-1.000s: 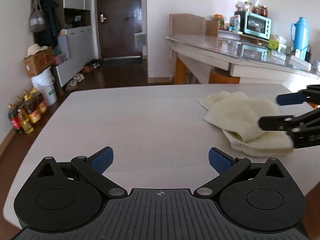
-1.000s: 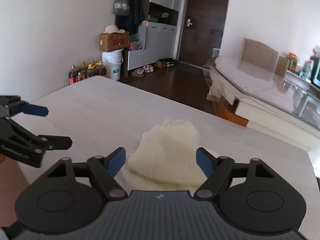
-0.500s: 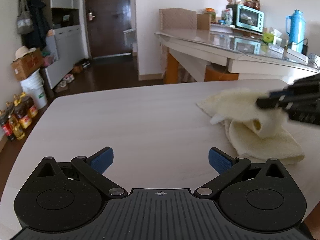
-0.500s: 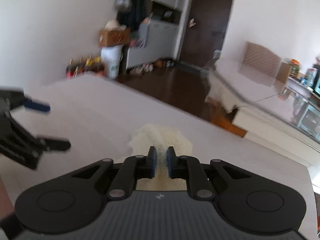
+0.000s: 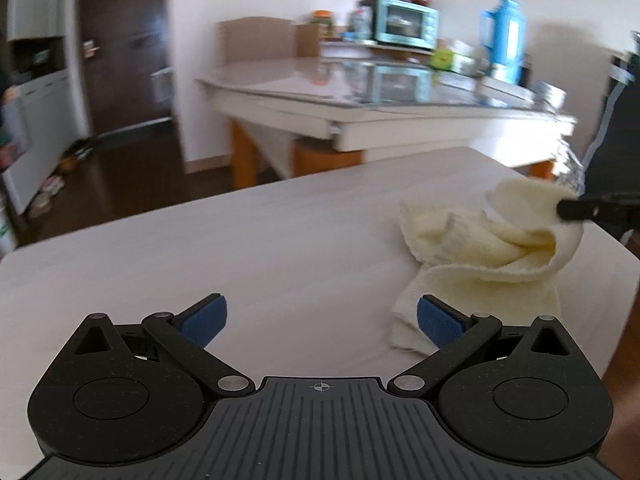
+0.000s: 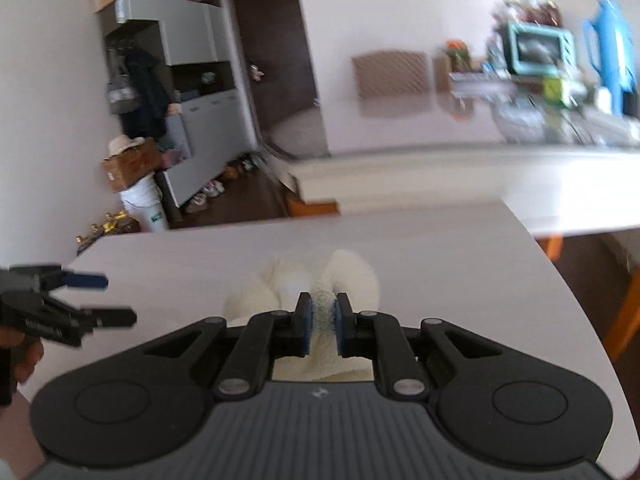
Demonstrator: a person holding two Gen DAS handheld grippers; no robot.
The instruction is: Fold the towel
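From the left wrist view, my left tool (image 5: pixel 320 320) hangs wide open over the desk (image 5: pixel 240 248), gripping nothing. The cream towel (image 5: pixel 480 256) lies crumpled toward the desk's right side, one fold lifted by the right tool (image 5: pixel 576 210). My worry here is that the lower bulk is unpinned, so the whole bundle may drag along instead of unfolding. It also sits near the right edge and could slide off.

From the right wrist view, my right tool (image 6: pixel 322 320) is pinched nearly closed on a thick bunch of towel (image 6: pixel 352 280). I suspect it has several layers rather than one edge, so any fold could come out lumpy. The left tool (image 6: pixel 104 300) stands apart, spread open, not helping.
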